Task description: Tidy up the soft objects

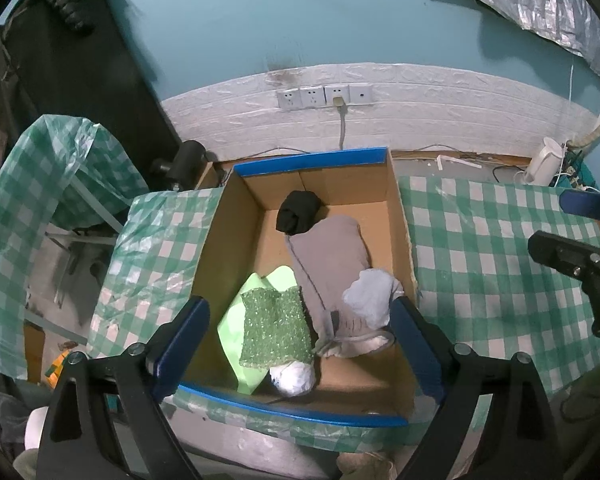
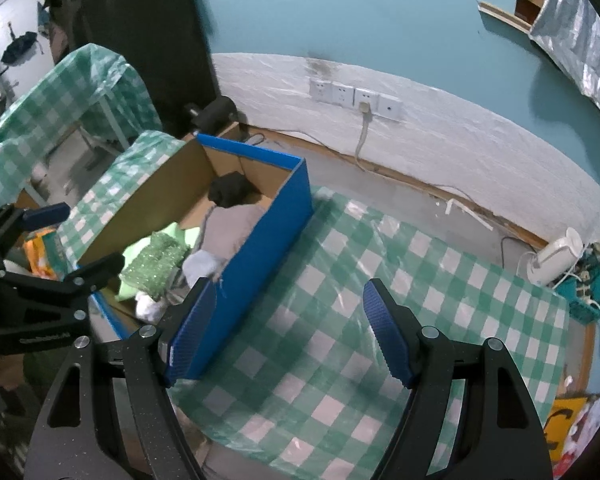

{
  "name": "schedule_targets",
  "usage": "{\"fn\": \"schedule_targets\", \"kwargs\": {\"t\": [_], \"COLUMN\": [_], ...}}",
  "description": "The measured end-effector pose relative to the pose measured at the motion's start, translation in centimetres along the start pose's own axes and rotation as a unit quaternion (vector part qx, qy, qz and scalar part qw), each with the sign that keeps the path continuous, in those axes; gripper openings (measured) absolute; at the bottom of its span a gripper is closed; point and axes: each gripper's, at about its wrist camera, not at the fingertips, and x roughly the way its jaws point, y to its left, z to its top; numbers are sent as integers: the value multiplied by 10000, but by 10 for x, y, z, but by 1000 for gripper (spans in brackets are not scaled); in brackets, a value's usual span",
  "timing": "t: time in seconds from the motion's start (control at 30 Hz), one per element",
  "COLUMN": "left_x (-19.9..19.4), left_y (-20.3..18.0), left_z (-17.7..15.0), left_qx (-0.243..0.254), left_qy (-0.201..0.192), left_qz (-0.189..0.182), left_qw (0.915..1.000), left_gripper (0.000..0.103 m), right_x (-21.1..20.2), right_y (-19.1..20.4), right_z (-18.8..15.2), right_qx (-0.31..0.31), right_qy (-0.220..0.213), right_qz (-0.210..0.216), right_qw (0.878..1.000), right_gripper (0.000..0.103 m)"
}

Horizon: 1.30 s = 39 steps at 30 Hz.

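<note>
A cardboard box with a blue rim (image 1: 312,160) stands on the green checked tablecloth (image 1: 480,248). In it lie a black rolled bundle (image 1: 298,212), a grey cloth (image 1: 328,260), a pale blue sock ball (image 1: 370,296), a glittery green cloth (image 1: 276,328) on a light green sheet (image 1: 256,292), and a white ball (image 1: 292,378). My left gripper (image 1: 300,348) hangs open above the box's near end, holding nothing. My right gripper (image 2: 290,334) is open and empty over the tablecloth (image 2: 360,264), just right of the box's blue wall (image 2: 268,248).
A white kettle (image 2: 556,256) and cables sit at the table's far right corner. Wall sockets (image 1: 324,96) with one plug are behind the box. A second checked-cloth table (image 1: 40,184) stands to the left, beyond a gap of floor.
</note>
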Motion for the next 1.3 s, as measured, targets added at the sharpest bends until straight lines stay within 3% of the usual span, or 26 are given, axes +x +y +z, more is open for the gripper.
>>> {"fn": "schedule_targets", "kwargs": {"t": [1.3], "left_x": [-4], "left_y": [-11], "left_z": [-3], "left_qx": [238], "left_qy": [-51], "left_qz": [138], "left_qw": [9996], "left_gripper": [93], "right_x": [-7], "right_y": [-5], "right_z": [1], "right_qx": [12], "right_qy": [-113], "right_qz": [-61], "right_qw": [9999], "right_gripper": [76]}}
